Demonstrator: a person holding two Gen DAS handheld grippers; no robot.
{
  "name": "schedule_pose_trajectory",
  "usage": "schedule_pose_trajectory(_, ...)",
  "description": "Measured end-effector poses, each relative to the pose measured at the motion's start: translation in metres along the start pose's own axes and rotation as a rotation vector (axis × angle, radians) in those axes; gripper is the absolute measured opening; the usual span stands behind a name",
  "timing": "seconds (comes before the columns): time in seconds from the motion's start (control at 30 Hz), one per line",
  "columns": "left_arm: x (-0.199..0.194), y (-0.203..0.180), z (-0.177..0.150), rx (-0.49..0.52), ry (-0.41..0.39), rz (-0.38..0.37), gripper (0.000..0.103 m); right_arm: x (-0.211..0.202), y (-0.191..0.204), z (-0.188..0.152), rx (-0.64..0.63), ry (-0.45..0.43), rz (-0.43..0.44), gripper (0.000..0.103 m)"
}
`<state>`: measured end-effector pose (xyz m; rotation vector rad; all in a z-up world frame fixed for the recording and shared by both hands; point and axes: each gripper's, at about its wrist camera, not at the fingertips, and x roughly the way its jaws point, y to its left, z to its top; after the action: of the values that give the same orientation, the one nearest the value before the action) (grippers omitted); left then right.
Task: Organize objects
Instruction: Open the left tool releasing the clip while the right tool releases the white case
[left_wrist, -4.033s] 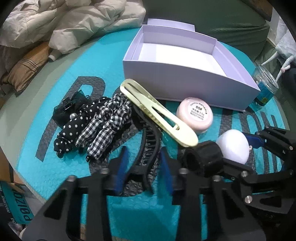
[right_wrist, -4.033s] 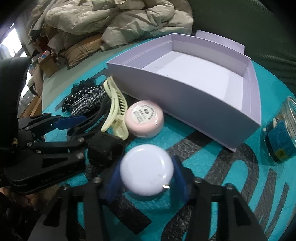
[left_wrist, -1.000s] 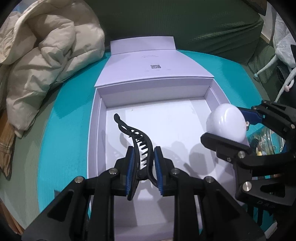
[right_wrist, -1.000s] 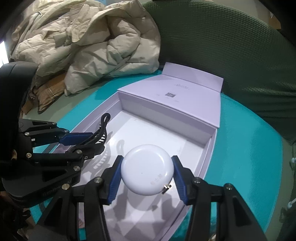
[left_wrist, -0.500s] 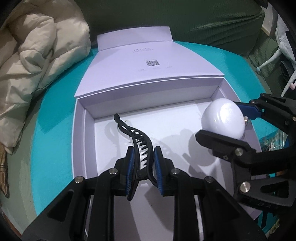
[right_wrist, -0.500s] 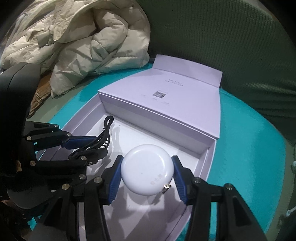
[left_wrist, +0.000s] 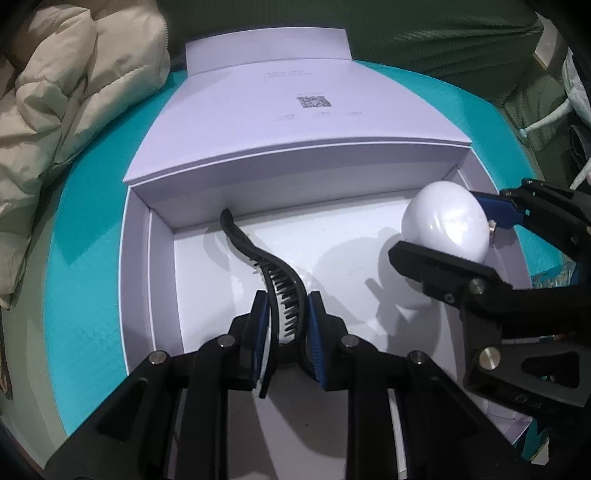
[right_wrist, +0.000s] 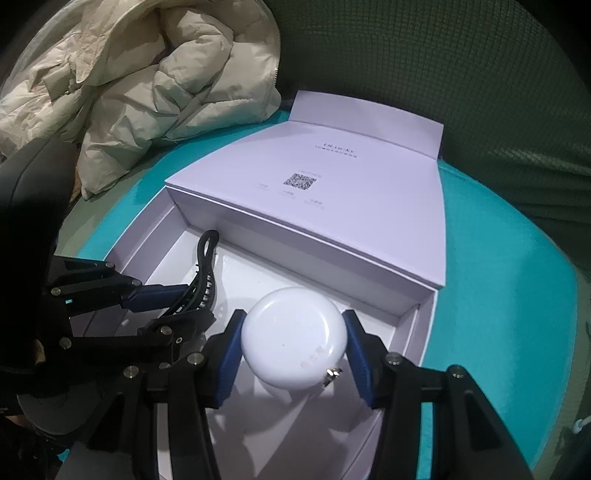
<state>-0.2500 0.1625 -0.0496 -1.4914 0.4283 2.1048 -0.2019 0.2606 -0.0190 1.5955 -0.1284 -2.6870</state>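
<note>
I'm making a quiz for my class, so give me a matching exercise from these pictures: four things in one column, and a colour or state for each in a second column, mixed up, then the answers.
Things
1. hair claw
2. round case
3. box
4. mat

Descriptions
A. lilac, lid folded back
B. black, clamped in the left gripper
C. teal, under the box
D. white, clamped in the right gripper

Pairs: 1-B, 2-D, 3-A, 4-C

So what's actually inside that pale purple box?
The box shows only bare white floor. The black hair claw and white round case hang above it in the grippers, which hide the floor beneath.
</note>
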Motion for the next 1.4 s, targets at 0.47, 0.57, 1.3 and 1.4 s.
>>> schedule_pose_trajectory(0.47,-0.002,-0.002,-0.003,0.011,-0.016,0.02,0.031,0.013,0.001,-0.001,0.007,0.065,-0.042,0.052)
schedule_pose_trajectory(0.57,-0.004,-0.002,-0.004,0.013,-0.017,0.027,0.033,0.012,0.001,-0.001,0.016,0.065,-0.068,0.054)
schedule_pose_trajectory(1.3,-0.043,0.011,-0.014,-0.093,-0.117,0.064,0.056,-0.036,-0.002,-0.009,0.118,-0.044,-0.151,0.083)
schedule_pose_trajectory(1.4,-0.051,0.011,-0.017,-0.097,-0.131,0.069,0.058,-0.046,-0.002,-0.009,0.136,-0.067,-0.143,0.084)
